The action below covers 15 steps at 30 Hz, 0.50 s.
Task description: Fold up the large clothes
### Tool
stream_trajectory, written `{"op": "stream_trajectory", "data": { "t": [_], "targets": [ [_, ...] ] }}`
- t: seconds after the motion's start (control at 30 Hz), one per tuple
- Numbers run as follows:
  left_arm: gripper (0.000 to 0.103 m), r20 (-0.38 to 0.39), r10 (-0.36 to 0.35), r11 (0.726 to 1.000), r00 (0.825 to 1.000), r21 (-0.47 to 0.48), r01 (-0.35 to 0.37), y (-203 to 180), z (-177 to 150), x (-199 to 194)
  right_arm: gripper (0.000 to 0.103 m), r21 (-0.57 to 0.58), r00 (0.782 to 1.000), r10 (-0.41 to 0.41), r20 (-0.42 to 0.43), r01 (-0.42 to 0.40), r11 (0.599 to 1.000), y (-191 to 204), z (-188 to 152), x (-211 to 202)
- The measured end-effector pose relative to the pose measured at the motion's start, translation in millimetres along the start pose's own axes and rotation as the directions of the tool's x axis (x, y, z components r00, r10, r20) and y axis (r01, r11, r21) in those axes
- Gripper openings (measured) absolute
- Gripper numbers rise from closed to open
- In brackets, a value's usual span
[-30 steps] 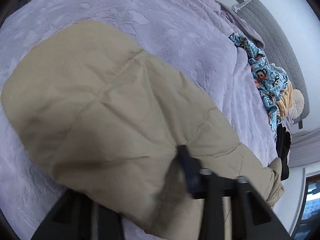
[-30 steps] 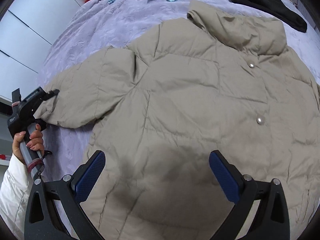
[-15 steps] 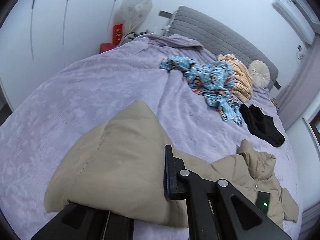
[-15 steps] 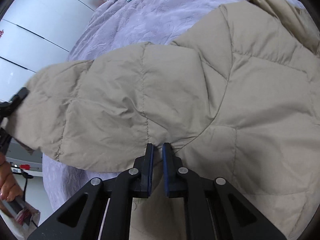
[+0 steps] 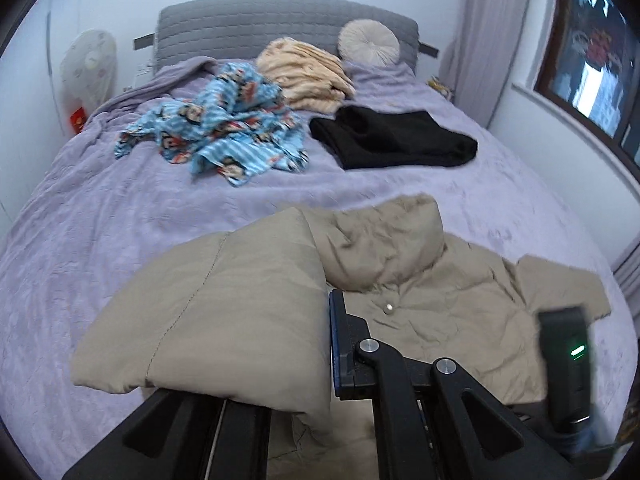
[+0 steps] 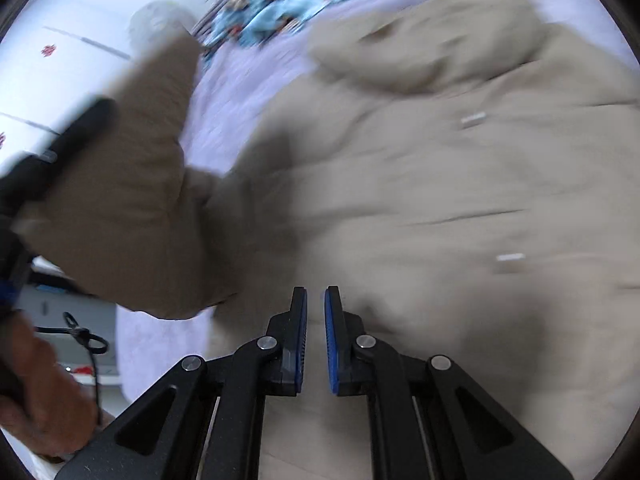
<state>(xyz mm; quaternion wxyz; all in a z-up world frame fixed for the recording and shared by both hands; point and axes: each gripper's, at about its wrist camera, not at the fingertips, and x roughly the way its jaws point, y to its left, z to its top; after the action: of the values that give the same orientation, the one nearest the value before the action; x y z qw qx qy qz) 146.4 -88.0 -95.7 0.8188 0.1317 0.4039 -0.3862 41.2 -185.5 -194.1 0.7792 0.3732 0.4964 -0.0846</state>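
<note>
Beige puffer jacket (image 5: 432, 312) lies on the bed (image 5: 120, 216), front up, snaps visible, collar toward the headboard (image 5: 280, 20). Left gripper (image 5: 280, 344) holds the jacket sleeve (image 5: 224, 304); the sleeve end is bunched between its jaws, one blue-padded finger showing, the other hidden under fabric. Sleeve is lifted off the bed and sits beside the collar. Right gripper (image 6: 316, 340) jaws almost closed, narrow gap between the blue pads; cannot tell if fabric is pinched, it sits low over the jacket body (image 6: 420, 220). Right view is motion-blurred. In the left view the right gripper's body with a green light (image 5: 564, 364) is over the jacket's far side.

No containers in view. Bed has a lilac cover; on it near the headboard: blue cartoon-print garment (image 5: 224, 128), black garment (image 5: 392, 140), peach blanket (image 5: 304, 72), round cream cushion (image 5: 370, 42). White fan (image 5: 90, 64) left of bed, curtain (image 5: 476, 40) and window (image 5: 592, 48) on the right, white walls.
</note>
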Motion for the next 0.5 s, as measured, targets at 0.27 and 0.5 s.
{"op": "stream_trajectory", "data": {
  "t": [0.27, 0.5],
  "targets": [
    [0.009, -0.225, 0.185, 0.973, 0.957, 0.176, -0.147, -75.2, -71.0, 108.7, 0.010, 0.037, 0.982, -0.191, 0.007, 0.191, 0.981, -86.5, -6.0, -25.0],
    [0.103, -0.123, 0.200, 0.958, 0.972, 0.232, -0.168, -76.2, -71.2, 78.6, 0.010, 0.076, 0.990, -0.139, -0.008, 0.139, 0.987, -111.2, -10.9, -27.1]
  ]
}}
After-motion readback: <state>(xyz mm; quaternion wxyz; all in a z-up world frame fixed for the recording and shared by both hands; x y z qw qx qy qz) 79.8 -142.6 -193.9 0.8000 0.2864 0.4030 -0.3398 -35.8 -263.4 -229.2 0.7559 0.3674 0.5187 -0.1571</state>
